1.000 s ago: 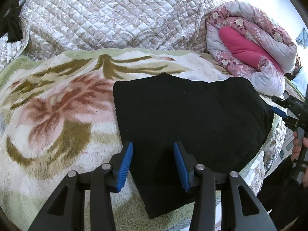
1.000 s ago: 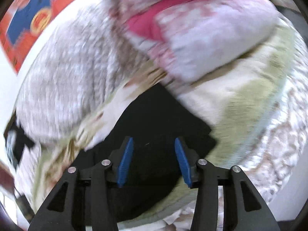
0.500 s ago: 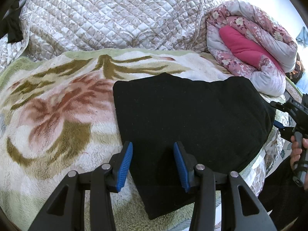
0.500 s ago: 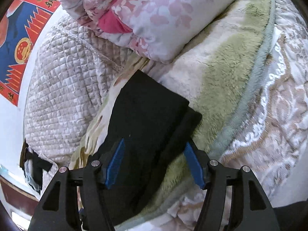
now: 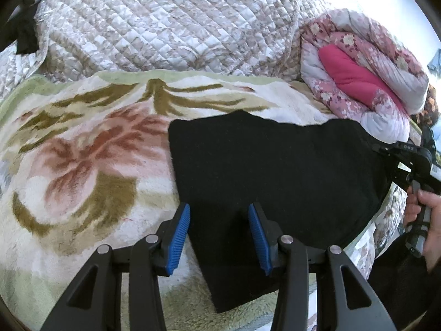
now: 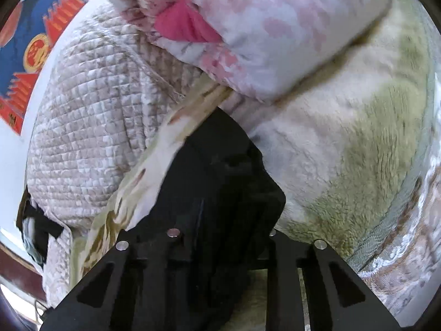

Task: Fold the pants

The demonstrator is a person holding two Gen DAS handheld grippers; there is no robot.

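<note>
Your right gripper [image 6: 220, 248] had just been closing on the pants [image 5: 275, 171] end; your left gripper [image 5: 219, 231] stayed open over their near edge. Next, carry that end across.

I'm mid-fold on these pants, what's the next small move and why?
Probably lift the right gripper and carry its end toward the left. Its jaws have just closed on the pants, while the left gripper waits open over the near edge.
</note>
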